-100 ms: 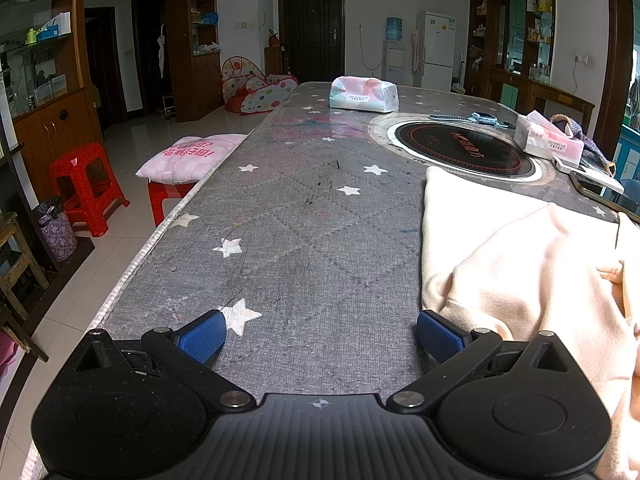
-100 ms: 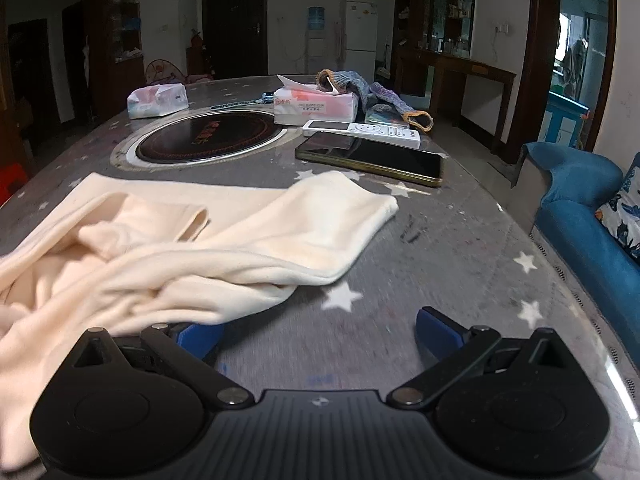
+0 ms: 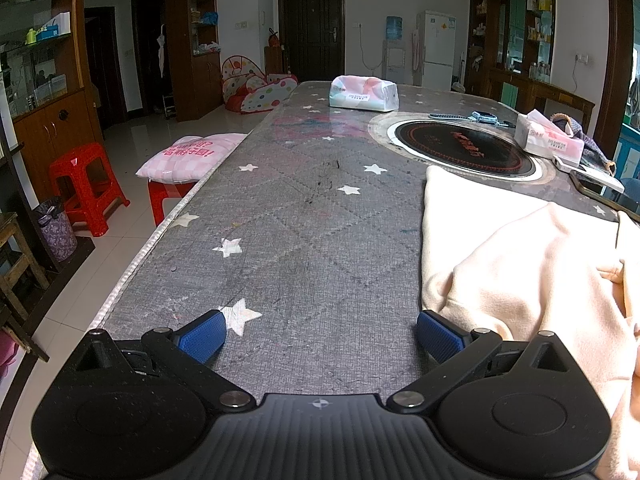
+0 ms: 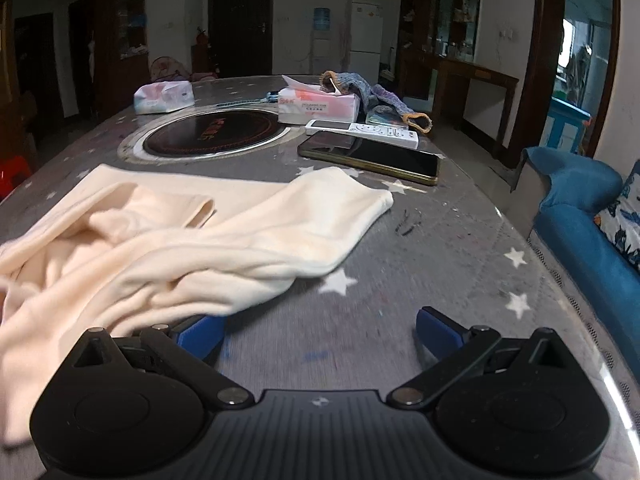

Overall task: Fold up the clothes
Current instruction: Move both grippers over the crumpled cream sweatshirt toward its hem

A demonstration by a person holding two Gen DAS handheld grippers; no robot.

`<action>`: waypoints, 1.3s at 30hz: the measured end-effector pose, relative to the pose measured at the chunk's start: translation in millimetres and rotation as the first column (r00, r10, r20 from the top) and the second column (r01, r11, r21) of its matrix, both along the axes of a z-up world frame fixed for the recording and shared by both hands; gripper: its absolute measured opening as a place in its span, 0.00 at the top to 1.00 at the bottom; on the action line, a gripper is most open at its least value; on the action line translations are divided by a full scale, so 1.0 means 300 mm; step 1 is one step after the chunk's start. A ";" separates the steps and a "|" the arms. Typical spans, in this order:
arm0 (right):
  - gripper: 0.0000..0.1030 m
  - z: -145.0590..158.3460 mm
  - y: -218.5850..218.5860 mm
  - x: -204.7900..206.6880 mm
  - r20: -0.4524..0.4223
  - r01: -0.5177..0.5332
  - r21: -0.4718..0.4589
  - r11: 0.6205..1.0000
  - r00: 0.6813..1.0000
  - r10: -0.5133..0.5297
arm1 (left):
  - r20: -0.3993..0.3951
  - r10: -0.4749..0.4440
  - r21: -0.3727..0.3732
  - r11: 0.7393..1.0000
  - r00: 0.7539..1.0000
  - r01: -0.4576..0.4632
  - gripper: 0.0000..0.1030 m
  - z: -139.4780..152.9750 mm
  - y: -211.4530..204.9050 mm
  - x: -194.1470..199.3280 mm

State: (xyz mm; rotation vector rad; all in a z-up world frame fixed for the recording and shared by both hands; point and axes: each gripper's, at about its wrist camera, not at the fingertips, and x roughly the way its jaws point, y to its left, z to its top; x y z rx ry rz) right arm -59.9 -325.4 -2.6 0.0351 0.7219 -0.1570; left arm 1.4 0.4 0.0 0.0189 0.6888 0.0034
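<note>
My left tongs (image 3: 321, 334) and right tongs (image 4: 320, 334) both stand wide apart, low over the grey star-patterned worktop (image 3: 304, 240). The crumpled cream-coloured soft garment (image 4: 180, 240) lies between them, touching their inner fingertips.

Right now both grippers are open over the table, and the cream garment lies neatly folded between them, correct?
Not folded: the right wrist view shows the cream garment crumpled and spread loosely. Left gripper and right gripper are indeed open over the table.
</note>
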 end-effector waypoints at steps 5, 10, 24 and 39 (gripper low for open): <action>0.00 0.027 -0.002 -0.020 0.052 0.003 -0.009 1.000 0.999 -0.003 | -0.020 0.008 0.004 1.000 1.000 -0.007 0.00 0.015 0.003 -0.017; 0.00 0.066 0.006 -0.163 0.113 -0.028 0.018 0.999 0.993 0.026 | -0.017 0.028 0.020 0.999 0.999 -0.027 0.00 0.051 0.000 -0.095; 0.00 0.095 0.090 -0.260 0.069 -0.090 0.056 0.994 0.994 0.086 | -0.047 0.033 0.000 0.999 0.998 -0.033 0.00 0.105 -0.068 -0.315; 0.00 0.097 0.134 -0.337 0.049 -0.127 0.058 0.990 0.991 0.124 | -0.067 -0.013 0.023 1.000 0.998 0.015 0.00 0.107 -0.155 -0.433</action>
